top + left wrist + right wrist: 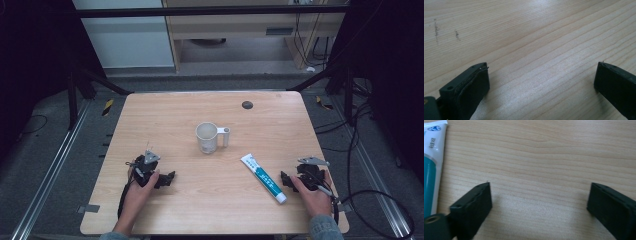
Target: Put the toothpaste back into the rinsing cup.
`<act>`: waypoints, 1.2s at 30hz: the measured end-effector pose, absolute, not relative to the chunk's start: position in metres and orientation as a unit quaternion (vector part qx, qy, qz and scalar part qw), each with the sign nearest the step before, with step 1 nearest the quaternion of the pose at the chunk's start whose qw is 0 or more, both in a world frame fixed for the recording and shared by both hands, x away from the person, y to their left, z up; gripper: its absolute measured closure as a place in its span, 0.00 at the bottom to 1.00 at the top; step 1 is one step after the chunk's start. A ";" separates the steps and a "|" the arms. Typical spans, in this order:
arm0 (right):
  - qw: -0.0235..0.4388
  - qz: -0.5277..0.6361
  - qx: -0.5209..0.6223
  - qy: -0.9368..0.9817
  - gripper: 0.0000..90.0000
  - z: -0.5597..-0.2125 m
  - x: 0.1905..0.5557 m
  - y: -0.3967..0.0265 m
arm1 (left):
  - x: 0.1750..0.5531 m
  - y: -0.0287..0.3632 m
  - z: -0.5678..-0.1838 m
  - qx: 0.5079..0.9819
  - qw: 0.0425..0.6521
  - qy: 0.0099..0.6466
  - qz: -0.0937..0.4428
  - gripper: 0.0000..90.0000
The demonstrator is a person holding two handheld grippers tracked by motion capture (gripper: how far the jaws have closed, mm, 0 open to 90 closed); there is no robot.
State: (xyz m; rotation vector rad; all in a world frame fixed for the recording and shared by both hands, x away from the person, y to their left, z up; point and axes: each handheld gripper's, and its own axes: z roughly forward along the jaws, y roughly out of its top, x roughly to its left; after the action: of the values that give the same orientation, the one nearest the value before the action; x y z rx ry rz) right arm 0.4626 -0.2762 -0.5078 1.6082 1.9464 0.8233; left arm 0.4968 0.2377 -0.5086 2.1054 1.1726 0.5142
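Observation:
A white mug [207, 137] with its handle to the right stands upright at the middle of the wooden table [165, 112]. A white and teal toothpaste tube [263, 177] lies flat at the right front, its cap toward the near edge. My right gripper [284, 178] rests on the table just right of the tube, open, with bare wood between its jaws; the toothpaste tube [431, 167] shows at the left edge of the right gripper view. My left gripper [170, 178] rests at the front left, open [541, 82] over bare wood.
A small dark round spot [247, 105] marks the table's far side. Cables trail from both grippers over the near edge. Black frame legs and floor cables [370, 195] surround the table.

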 end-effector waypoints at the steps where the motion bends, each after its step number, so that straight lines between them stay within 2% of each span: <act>1: 0.238 0.302 0.589 0.711 0.08 -0.506 0.462 -0.276 | 0.497 0.238 -0.509 0.806 0.332 0.449 0.197 0.00; 3: 0.234 0.302 0.586 0.715 0.10 -0.503 0.460 -0.276 | 0.497 0.238 -0.509 0.806 0.332 0.449 0.197 0.00; 4: 0.229 0.294 0.573 0.730 0.14 -0.494 0.457 -0.274 | 0.497 0.238 -0.509 0.806 0.332 0.449 0.197 0.00; 10: 0.213 0.278 0.540 0.765 0.18 -0.463 0.450 -0.261 | 0.496 0.238 -0.509 0.806 0.332 0.448 0.197 0.00; 12: 0.207 0.274 0.531 0.775 0.22 -0.453 0.450 -0.255 | 0.496 0.238 -0.509 0.806 0.332 0.448 0.197 0.00; 21: 0.189 0.257 0.494 0.809 0.28 -0.415 0.460 -0.222 | 0.496 0.238 -0.509 0.806 0.332 0.448 0.197 0.00; 28: 0.171 0.234 0.476 0.830 0.31 -0.407 0.482 -0.194 | 0.496 0.238 -0.509 0.807 0.331 0.447 0.197 0.00; 36: 0.144 0.207 0.469 0.846 0.35 -0.416 0.501 -0.171 | 0.496 0.238 -0.509 0.807 0.331 0.447 0.197 0.00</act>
State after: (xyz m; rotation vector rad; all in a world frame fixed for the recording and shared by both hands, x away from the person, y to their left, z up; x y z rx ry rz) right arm 0.5007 -0.1714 -0.4156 1.3524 2.4406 0.5979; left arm 0.4956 0.2381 -0.5085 2.1105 1.1678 0.5137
